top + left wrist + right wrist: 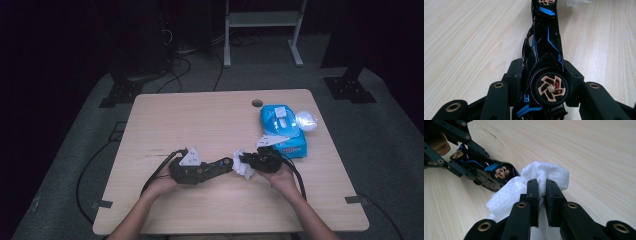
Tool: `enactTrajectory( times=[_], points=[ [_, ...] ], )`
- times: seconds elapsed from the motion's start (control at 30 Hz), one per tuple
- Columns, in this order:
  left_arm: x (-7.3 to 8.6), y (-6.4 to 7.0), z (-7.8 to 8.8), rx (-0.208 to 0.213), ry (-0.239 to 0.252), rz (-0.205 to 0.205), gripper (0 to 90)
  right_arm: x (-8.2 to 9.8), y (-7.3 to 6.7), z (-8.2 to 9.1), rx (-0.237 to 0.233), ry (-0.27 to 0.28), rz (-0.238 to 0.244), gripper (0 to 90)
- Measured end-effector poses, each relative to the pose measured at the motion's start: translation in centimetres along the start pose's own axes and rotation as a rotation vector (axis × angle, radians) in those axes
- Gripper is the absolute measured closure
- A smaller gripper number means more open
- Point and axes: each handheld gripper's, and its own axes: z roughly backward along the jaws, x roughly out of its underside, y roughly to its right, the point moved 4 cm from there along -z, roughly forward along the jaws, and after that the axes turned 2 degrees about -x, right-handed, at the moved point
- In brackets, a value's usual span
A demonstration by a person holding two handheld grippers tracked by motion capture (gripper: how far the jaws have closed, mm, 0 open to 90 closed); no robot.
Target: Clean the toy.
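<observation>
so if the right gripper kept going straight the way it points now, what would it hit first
Most likely the black toy car with blue stripes and tan wheels. The right gripper, shut on a crumpled white wipe, faces the car's front end, held up by the left gripper. The wipe would touch first; the exact gap is unclear.

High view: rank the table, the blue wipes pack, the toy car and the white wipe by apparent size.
1. table
2. blue wipes pack
3. toy car and white wipe: they look alike, and the fingers hide part of each, so I leave them unranked.
</observation>
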Motion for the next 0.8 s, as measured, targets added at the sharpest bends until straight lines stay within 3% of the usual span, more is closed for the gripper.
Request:
enactTrajectory(
  times=[0.2,0.27,0.47,0.63,0.8],
  points=[
    [-1.6,0.2,-0.6,0.000,-0.055,-0.042,47.3,-0.2,0.0,0.0,-0.024,0.019,-0.009,81.6],
    [-2.1,0.2,-0.9,0.008,-0.071,-0.038,44.5,-0.1,-0.2,0.0,-0.023,0.013,0.000,81.6],
    [-3.4,0.4,-2.1,0.012,-0.139,-0.060,42.5,-0.1,0.0,0.2,-0.020,0.016,-0.006,81.6],
    [-4.4,0.8,-3.2,0.003,-0.218,-0.083,44.1,0.2,-0.1,-0.2,-0.029,0.004,-0.003,81.6],
    [-5.1,1.0,-4.0,-0.035,-0.291,-0.104,51.5,0.6,-0.1,-0.6,-0.047,-0.009,-0.024,81.6]
  ],
)
